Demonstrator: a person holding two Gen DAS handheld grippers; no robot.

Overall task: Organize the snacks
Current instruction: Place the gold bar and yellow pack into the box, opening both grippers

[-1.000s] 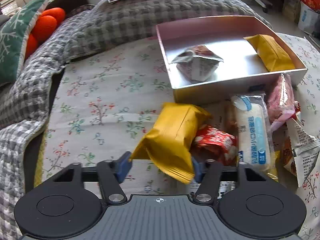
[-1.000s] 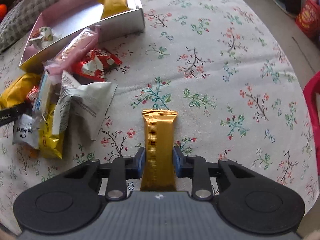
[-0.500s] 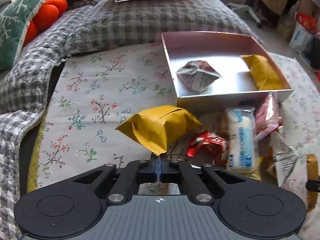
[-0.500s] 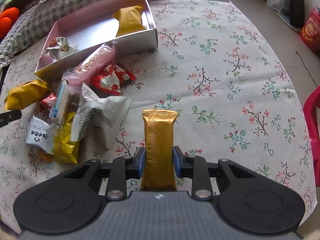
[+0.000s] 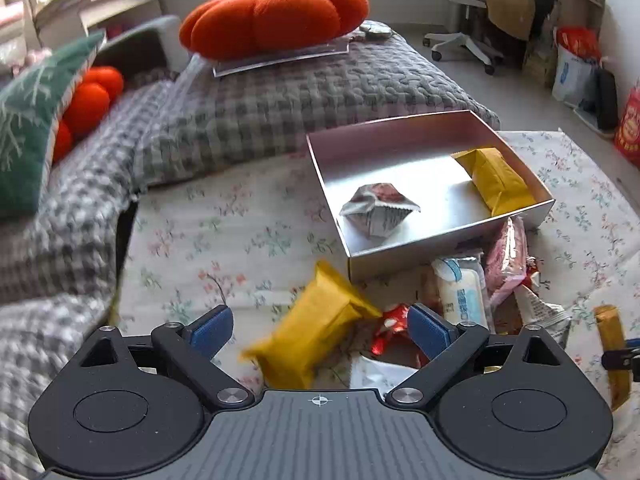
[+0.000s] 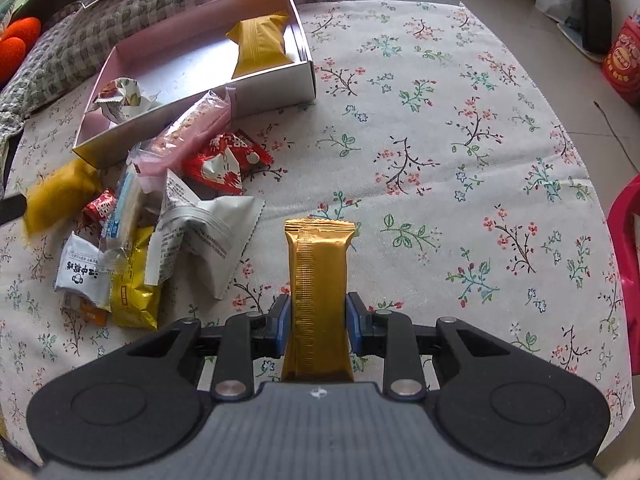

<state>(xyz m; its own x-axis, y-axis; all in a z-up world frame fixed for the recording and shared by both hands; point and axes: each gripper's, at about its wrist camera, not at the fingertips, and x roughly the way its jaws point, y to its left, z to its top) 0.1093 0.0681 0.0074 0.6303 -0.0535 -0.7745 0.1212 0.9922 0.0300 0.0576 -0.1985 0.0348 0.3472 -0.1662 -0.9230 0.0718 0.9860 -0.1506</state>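
My left gripper [image 5: 318, 330] is open above the floral cloth. A yellow snack packet [image 5: 312, 330] lies blurred between its blue fingers, loose, beside the box's near corner; it also shows in the right wrist view [image 6: 60, 194]. The pink-lined open box [image 5: 436, 248] holds a crumpled silver packet [image 5: 378, 210] and another yellow packet [image 5: 496, 180]. My right gripper [image 6: 318, 316] is shut on a gold bar wrapper [image 6: 318, 276], held upright above the cloth. A pile of snacks [image 6: 160, 216] lies in front of the box.
Grey checked blankets [image 5: 240, 104] and an orange pumpkin cushion [image 5: 272, 16] lie behind the box. A green pillow [image 5: 28, 120] is at far left. A pink chair edge [image 6: 626, 248] is at right. Bare floral cloth [image 6: 460, 140] spreads right of the pile.
My left gripper, shut on the yellow packet half a second ago, has opened and the packet has dropped between the fingers. The right gripper has risen a little, still holding the gold bar.
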